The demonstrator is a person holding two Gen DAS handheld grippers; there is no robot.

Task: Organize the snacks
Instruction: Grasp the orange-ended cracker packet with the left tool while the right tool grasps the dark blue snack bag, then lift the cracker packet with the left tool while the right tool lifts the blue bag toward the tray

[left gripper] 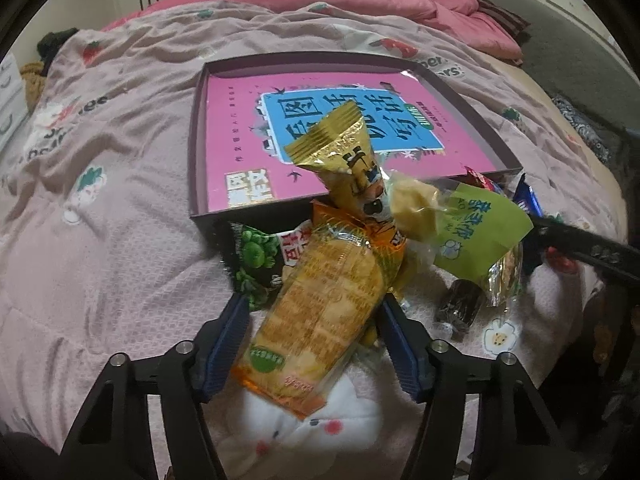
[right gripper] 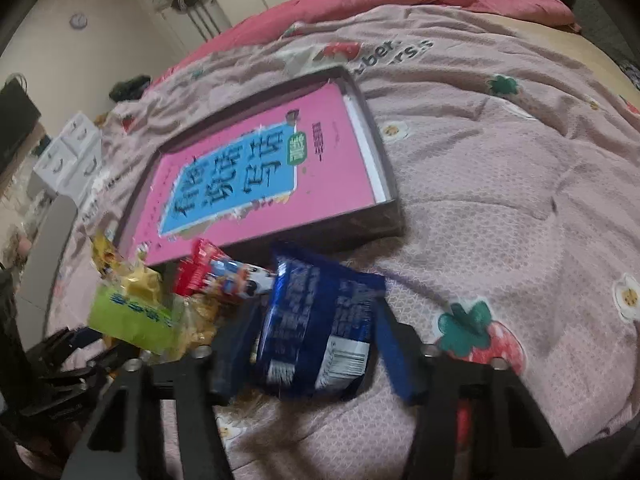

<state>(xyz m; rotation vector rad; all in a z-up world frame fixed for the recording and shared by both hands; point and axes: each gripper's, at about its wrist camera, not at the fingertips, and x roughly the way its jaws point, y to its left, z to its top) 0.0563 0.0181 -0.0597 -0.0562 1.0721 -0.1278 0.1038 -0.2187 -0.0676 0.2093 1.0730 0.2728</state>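
Covering the bed under you is a pale pink quilt (left gripper: pixel 120 216) printed with strawberries and flowers, with a brighter pink duvet (left gripper: pixel 360 4) bunched at the far side and cream walls and cupboard doors behind. A shallow dark box (left gripper: pixel 198 152) lies open on the quilt, and a pink book (left gripper: pixel 240 128) with a blue title panel lies flat inside it.

The snacks are heaped on the quilt against the near wall of the box. Your left gripper (left gripper: pixel 312 312) has an orange-yellow cracker packet (left gripper: pixel 320 300) running lengthwise between its 2 blue pads, tilted up off the quilt. A green pea packet (left gripper: pixel 256 264) sits just beside its left pad, a gold packet (left gripper: pixel 340 148) leans over the box edge beyond it, and a lime-green packet (left gripper: pixel 476 232) and a small dark roll (left gripper: pixel 460 304) lie to its right.

Your right gripper (right gripper: pixel 312 328) has a dark blue packet (right gripper: pixel 316 320) between its pads, with a red packet (right gripper: pixel 212 276) just beyond it by the box wall and the lime-green packet to its left.

Both pairs of jaws stand about half open. The left pads look closed against the sides of the cracker packet. The right view is blurred, and the right pads appear to press on the blue packet's edges
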